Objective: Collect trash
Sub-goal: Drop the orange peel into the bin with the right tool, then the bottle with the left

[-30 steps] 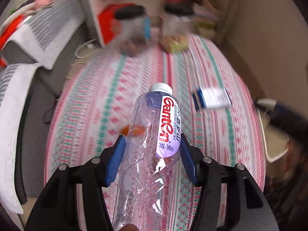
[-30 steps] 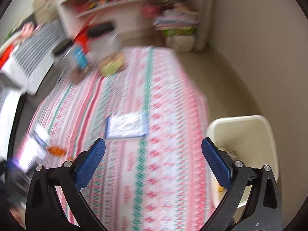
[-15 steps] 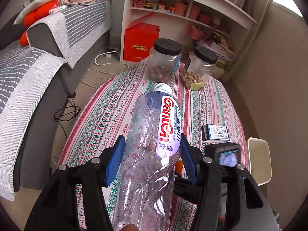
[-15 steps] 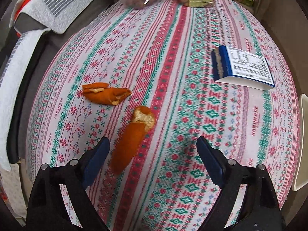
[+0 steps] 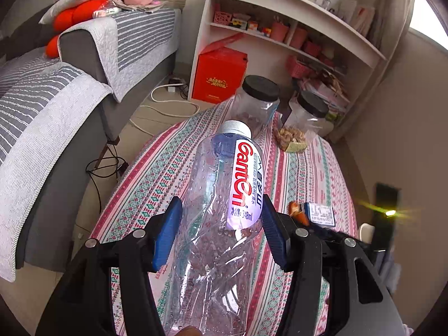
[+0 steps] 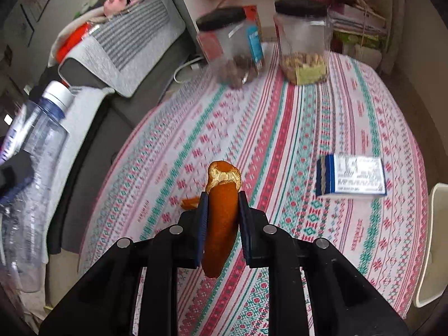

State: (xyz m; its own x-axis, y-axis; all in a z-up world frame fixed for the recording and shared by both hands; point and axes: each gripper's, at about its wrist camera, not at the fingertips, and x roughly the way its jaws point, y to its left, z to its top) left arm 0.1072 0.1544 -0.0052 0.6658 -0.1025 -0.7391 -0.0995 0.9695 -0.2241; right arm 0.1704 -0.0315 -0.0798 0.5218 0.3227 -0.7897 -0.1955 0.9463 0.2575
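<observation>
We see a grey sofa (image 5: 70,64) with striped covers along the left of the room and a white shelf unit (image 5: 294,19) at the back. Nearer stands the desk (image 6: 322,128), draped in a red, green and white patterned cloth. Two clear jars with black lids (image 6: 301,39) sit at its far end, and a small blue and white box (image 6: 351,175) lies flat near its right edge. A pale bin (image 6: 431,240) shows just off that edge. Our left gripper (image 5: 221,232) is held above the desk, its fingers clamped on a crumpled plastic bottle (image 5: 221,204) with a white cap. Our right gripper (image 6: 222,218) has its fingers pressed tight on an orange peel (image 6: 221,210), lifted clear of the cloth. A second peel scrap (image 6: 190,203) lies on the desk just behind it.
</observation>
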